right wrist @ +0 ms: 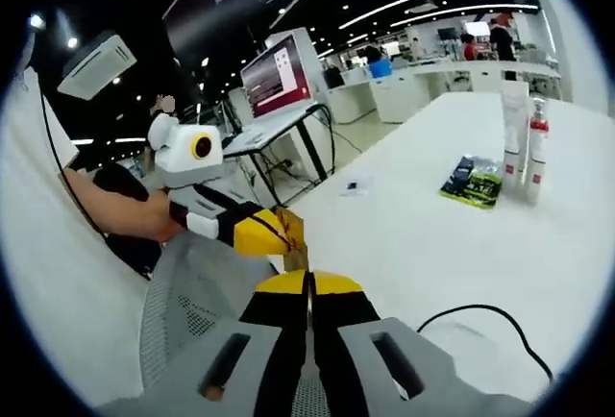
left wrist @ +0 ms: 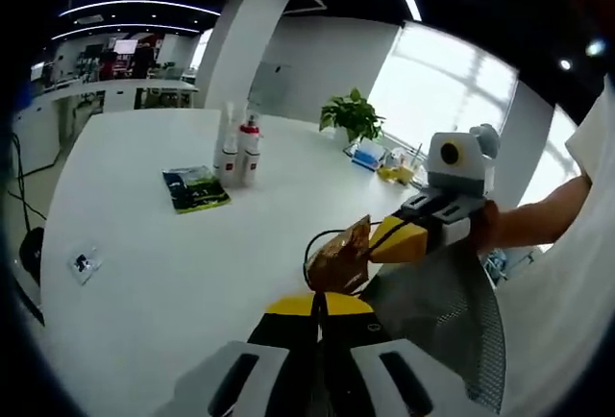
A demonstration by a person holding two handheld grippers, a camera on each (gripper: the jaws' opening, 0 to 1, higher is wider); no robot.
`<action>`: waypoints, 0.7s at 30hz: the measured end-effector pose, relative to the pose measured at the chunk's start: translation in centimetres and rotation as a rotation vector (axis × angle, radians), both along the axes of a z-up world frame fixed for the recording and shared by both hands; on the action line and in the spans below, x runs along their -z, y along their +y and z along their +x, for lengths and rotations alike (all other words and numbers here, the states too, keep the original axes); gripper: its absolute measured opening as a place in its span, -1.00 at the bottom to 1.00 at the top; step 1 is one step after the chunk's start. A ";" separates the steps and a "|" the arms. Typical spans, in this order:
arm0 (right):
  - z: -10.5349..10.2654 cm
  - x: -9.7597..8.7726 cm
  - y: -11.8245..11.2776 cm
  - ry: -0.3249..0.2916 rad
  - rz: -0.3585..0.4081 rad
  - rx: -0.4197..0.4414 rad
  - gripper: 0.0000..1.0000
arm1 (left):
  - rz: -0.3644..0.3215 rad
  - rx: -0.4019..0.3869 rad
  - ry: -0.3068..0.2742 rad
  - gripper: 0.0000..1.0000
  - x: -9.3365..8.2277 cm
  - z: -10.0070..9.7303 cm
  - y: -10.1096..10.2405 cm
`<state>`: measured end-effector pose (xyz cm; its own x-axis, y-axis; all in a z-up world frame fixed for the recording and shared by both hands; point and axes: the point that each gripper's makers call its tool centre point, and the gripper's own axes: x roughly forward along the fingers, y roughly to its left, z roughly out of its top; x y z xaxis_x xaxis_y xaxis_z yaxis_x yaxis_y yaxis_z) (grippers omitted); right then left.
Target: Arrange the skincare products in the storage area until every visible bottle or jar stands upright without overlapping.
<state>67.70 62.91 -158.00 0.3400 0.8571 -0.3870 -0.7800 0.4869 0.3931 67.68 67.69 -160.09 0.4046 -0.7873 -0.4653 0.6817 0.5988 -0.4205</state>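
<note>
Two bottles (left wrist: 240, 153) stand upright, touching, far across the white surface (left wrist: 144, 263), beside a flat green packet (left wrist: 195, 189). Left gripper (left wrist: 317, 304) and right gripper (right wrist: 309, 282): fingers closed together, pinching a brown packet (left wrist: 341, 258).

White bottles (left wrist: 240, 156), green-black packet (left wrist: 196, 189), white table (left wrist: 144, 273).

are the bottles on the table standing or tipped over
Standing. In the left gripper view, the bottles rise upright, close together, on the white table, beside a flat green packet.
</note>
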 end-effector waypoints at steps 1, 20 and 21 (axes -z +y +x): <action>0.1 -0.1 0.0 -0.027 -0.006 0.000 -1.00 | -0.017 0.006 0.010 -1.00 -0.2 -0.1 -0.1; -0.7 -0.1 0.7 -0.029 0.002 -0.057 -0.99 | -0.040 0.024 0.014 -1.00 -0.6 -0.5 -0.5; -0.7 -0.1 0.7 -0.030 0.003 -0.056 -1.00 | -0.040 0.025 0.013 -1.00 -0.6 -0.5 -0.6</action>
